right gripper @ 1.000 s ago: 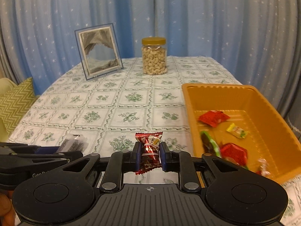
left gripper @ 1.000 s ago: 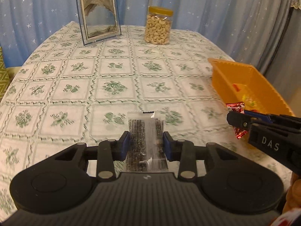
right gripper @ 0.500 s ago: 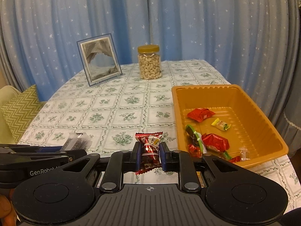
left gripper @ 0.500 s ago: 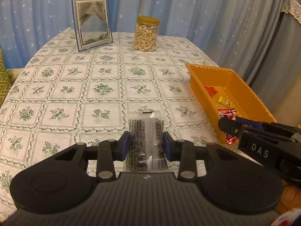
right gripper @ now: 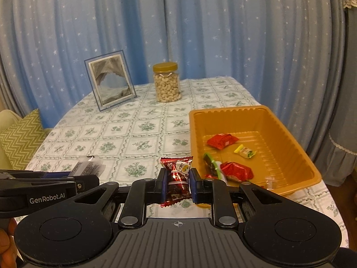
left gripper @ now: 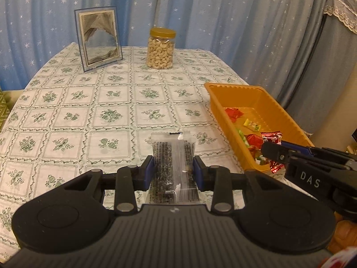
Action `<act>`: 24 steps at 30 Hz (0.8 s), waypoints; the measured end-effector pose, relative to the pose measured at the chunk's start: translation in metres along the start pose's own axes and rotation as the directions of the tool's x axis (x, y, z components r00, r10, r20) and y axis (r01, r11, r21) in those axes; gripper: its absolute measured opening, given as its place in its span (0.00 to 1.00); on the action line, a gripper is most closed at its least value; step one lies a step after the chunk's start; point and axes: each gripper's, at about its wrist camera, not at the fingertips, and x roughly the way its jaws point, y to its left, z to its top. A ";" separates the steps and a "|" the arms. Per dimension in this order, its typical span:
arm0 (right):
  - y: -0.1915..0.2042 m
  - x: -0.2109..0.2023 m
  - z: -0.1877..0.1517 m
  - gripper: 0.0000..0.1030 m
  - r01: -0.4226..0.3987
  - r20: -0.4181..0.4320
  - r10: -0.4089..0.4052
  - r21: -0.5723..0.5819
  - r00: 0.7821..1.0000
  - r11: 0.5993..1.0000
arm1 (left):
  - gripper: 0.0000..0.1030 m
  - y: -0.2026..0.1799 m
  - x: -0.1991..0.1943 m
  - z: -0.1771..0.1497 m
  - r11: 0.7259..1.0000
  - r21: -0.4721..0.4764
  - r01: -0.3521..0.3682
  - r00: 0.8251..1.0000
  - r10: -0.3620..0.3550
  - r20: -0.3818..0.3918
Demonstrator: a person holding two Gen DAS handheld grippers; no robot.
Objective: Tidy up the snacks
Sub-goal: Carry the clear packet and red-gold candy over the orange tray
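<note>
Jaws pinch clear packet (left gripper: 173, 156), red candy (right gripper: 177, 176).

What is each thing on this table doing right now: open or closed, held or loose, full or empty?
Left gripper: shut on the clear packet.
Clear packet: sealed, held off the table.
Right gripper: shut on the red candy.
Red candy: wrapped, held.
Orange tray: partly filled with a few wrapped snacks.
Cashew jar: lid on, nearly full, upright.
Picture frame: standing, leaning back.
</note>
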 end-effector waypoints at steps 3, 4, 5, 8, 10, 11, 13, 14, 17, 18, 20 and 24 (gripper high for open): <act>-0.007 -0.004 0.002 0.20 0.009 0.005 -0.009 0.011 1.000 1.000 | 0.32 -0.007 0.000 0.003 1.000 0.011 0.012 1.000 -0.012 0.003; -0.009 -0.005 0.002 0.20 0.012 0.007 -0.012 0.016 1.000 1.000 | 0.32 -0.010 0.000 0.004 1.000 0.015 0.016 1.000 -0.016 0.003; -0.012 -0.006 0.003 0.20 0.016 0.009 -0.016 0.021 1.000 1.000 | 0.32 -0.013 0.001 0.006 1.000 0.019 0.020 1.000 -0.020 0.003; -0.020 -0.009 0.004 0.21 0.030 0.015 -0.031 0.035 0.999 0.999 | 0.32 -0.022 0.002 0.009 0.999 0.031 0.033 0.999 -0.033 0.003; -0.027 -0.011 0.005 0.21 0.041 0.016 -0.041 0.048 0.999 0.998 | 0.32 -0.028 0.003 0.011 0.998 0.039 0.042 0.999 -0.042 0.004; -0.031 -0.012 0.005 0.21 0.046 0.017 -0.047 0.054 0.999 0.997 | 0.32 -0.031 0.004 0.012 0.998 0.043 0.048 0.999 -0.048 0.004; -0.038 -0.014 0.005 0.21 0.056 0.018 -0.057 0.066 0.998 0.996 | 0.32 -0.038 0.006 0.014 0.997 0.050 0.059 0.998 -0.059 0.004; -0.041 -0.015 0.005 0.21 0.061 0.018 -0.063 0.071 0.998 0.996 | 0.32 -0.041 0.007 0.014 0.996 0.054 0.064 0.998 -0.065 0.003; -0.052 -0.018 0.005 0.21 0.077 0.021 -0.079 0.091 0.997 0.993 | 0.32 -0.051 0.009 0.017 0.994 0.065 0.082 0.997 -0.083 0.002; -0.056 -0.019 0.005 0.21 0.083 0.021 -0.086 0.097 0.996 0.992 | 0.32 -0.054 0.010 0.018 0.994 0.067 0.090 0.996 -0.090 0.002; -0.063 -0.021 0.006 0.21 0.095 0.022 -0.098 0.109 0.995 0.989 | 0.32 -0.062 0.012 0.020 0.992 0.076 0.103 0.995 -0.103 0.001; -0.078 -0.025 0.008 0.21 0.118 0.024 -0.123 0.137 0.992 0.983 | 0.32 -0.078 0.017 0.025 0.987 0.095 0.128 0.992 -0.128 -0.001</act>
